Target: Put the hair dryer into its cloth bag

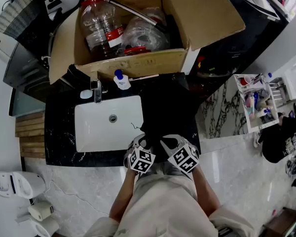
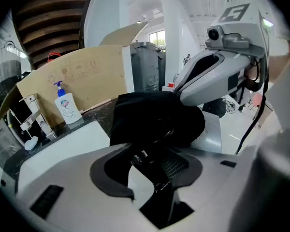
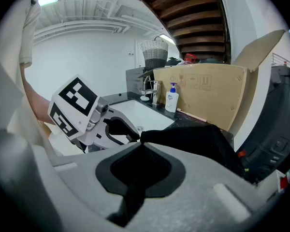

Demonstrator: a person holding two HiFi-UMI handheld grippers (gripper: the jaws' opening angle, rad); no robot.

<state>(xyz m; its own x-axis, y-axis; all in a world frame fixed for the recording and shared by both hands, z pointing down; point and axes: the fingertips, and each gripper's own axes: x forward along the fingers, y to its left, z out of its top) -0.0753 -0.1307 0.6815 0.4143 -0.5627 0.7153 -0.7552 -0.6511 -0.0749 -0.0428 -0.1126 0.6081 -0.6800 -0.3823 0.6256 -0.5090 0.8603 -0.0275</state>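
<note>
Both left gripper (image 1: 138,142) and right gripper (image 1: 169,143) are pinching the cloth bag (image 1: 167,107) by its edge, seemingly opening it for the hair dryer.

At the tabletop's (image 1: 59,147) near edge, the left hand-held gripper (image 1: 140,143) and right hand-held gripper (image 1: 168,143) tilt downward side by side, both clamped on the cloth bag (image 1: 167,107).

cloth bag (image 1: 167,112) contents hidden, cardboard box (image 1: 138,63) top cropped
</note>
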